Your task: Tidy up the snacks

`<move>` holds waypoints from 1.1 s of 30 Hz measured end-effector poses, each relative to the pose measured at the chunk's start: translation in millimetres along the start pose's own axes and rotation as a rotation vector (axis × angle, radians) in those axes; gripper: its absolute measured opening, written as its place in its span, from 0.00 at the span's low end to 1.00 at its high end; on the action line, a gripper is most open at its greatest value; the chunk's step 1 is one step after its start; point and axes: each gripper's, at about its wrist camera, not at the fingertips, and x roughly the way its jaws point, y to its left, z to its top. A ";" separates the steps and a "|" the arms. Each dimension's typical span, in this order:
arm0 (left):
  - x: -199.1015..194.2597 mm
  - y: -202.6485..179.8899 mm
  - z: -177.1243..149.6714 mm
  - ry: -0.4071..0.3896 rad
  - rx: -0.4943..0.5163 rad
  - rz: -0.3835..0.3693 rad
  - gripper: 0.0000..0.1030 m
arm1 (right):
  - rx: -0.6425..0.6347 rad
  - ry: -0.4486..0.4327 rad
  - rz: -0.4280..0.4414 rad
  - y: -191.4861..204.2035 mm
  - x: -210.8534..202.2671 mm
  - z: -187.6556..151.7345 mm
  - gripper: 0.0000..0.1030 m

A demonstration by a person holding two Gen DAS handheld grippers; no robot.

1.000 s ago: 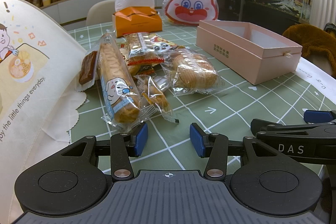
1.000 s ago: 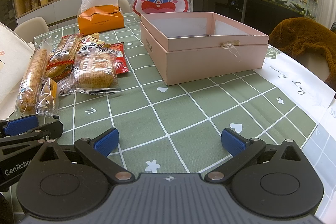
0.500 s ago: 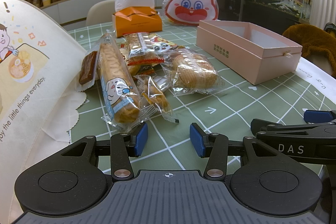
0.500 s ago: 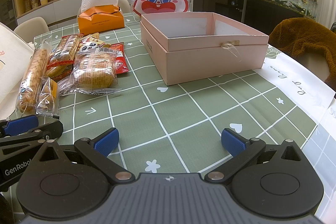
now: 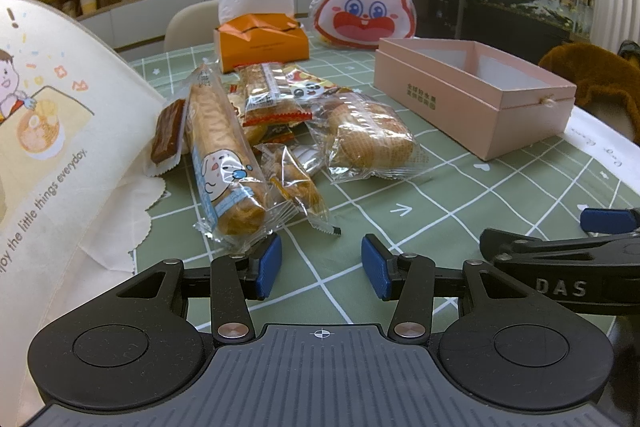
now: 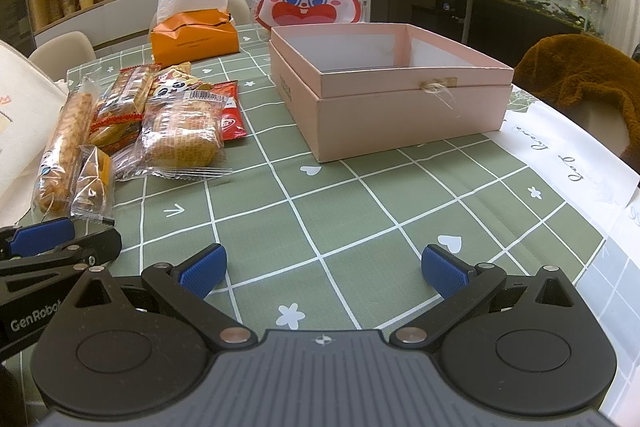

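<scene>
Both grippers hung low over the table (image 6: 360,187), empty: our left gripper (image 5: 321,269) partly open just short of the long stick pack (image 5: 224,151), our right gripper (image 6: 322,269) spread wide. We judged nothing sorted yet; the snacks (image 6: 180,135) lay heaped left of the open pink box (image 6: 400,107). Next we needed to close on one packet and carry it to the box.

**No visible change**

Nothing shows a shift across the last second. The left tool (image 5: 321,270) and right tool (image 6: 323,271) sit at the same spread over the counter (image 6: 360,195) as before, and the snack pile (image 5: 280,131) and pink box (image 6: 392,95) lie exactly where they were.
</scene>
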 end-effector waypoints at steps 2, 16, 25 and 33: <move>0.0 2.0 -0.2 0.000 -0.006 -0.006 0.50 | -0.018 0.036 0.021 -0.9 -1.8 5.3 1.00; -34.6 92.9 92.8 0.046 -0.320 -0.135 0.46 | -0.046 0.238 0.078 4.4 10.9 46.7 0.93; 35.0 127.8 100.5 0.184 -0.387 -0.033 0.46 | -0.103 0.187 0.014 34.0 2.1 61.2 0.93; 71.9 111.2 106.9 0.202 -0.283 -0.026 0.55 | -0.055 0.245 0.058 25.1 -6.1 61.9 0.93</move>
